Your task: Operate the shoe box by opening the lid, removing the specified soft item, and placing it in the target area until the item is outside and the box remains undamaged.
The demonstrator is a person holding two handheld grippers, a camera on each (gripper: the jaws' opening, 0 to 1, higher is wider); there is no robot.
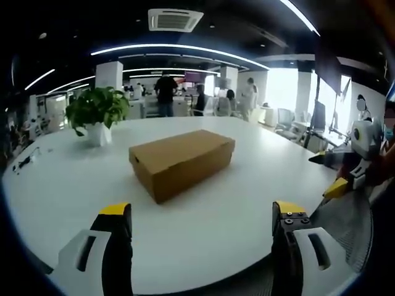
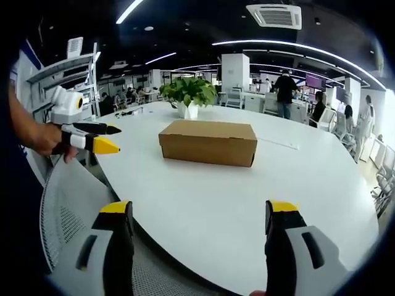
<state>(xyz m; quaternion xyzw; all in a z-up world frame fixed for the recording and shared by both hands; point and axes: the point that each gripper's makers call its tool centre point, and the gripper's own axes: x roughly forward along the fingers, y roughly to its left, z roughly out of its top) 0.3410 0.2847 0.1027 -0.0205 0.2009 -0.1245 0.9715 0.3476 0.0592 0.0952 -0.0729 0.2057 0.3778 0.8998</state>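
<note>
Jaws spread wide, empty on both left gripper (image 1: 201, 216) and right gripper (image 2: 199, 213). Beyond, closed cardboard shoe box (image 1: 182, 161) at mid white table (image 1: 55, 179), near potted plant (image 1: 97, 113). Opening step unstarted; next, likely reaching for lid edge.

Open-plan office, large white meeting table (image 1: 203, 228), potted plant (image 1: 95, 114) at ten o'clock, mesh chair (image 2: 68, 209), ceiling air-conditioning cassette (image 1: 174, 20), strip lights, desks and people (image 1: 165, 94) at twelve o'clock

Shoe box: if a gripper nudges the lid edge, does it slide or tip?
The shoe box is low and wide, lying flat, so tipping seems unlikely. On the smooth white table it would probably slide. Plain cardboard, likely light, and the lid may flex or dent.
</note>
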